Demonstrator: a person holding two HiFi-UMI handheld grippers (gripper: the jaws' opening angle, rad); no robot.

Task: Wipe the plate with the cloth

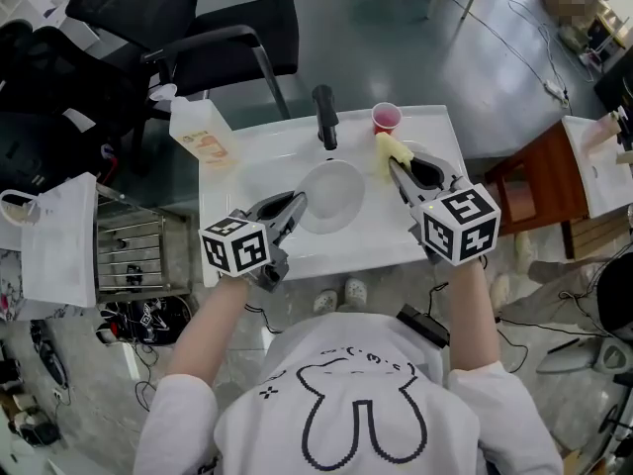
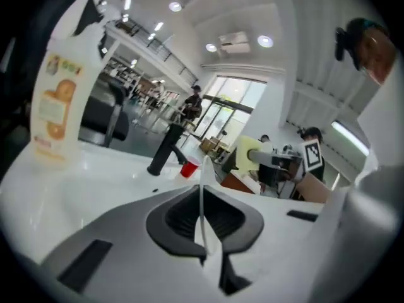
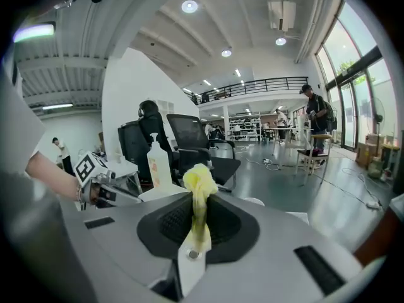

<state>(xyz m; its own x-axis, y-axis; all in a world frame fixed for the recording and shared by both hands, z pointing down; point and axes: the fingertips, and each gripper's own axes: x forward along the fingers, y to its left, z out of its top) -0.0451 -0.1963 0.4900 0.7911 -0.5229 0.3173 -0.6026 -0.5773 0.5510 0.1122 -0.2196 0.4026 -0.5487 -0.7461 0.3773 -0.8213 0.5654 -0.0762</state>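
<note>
The left gripper point(image 1: 294, 206) has its jaws closed on the rim of the plate point(image 1: 334, 194). In the left gripper view the rim is a thin white line pressed between the two black pads. The plate is white and round, and it is in front of the tap point(image 1: 324, 117), on the person's side of it, over the white sink point(image 1: 381, 237). I cannot tell if the plate touches the sink.

The right gripper point(image 1: 396, 171) has its jaws closed on the yellow cloth point(image 1: 388, 151). The cloth stands up out of the jaws as a crumpled bunch. It is to the right of the tap and a little nearer to the person, just beside the right edge of the plate, but apart from it.

A red cup point(image 1: 386, 117) stands near the tap on its right. A soap bottle point(image 1: 203, 135) lies well to the left of the tap, at the corner of the sink.
</note>
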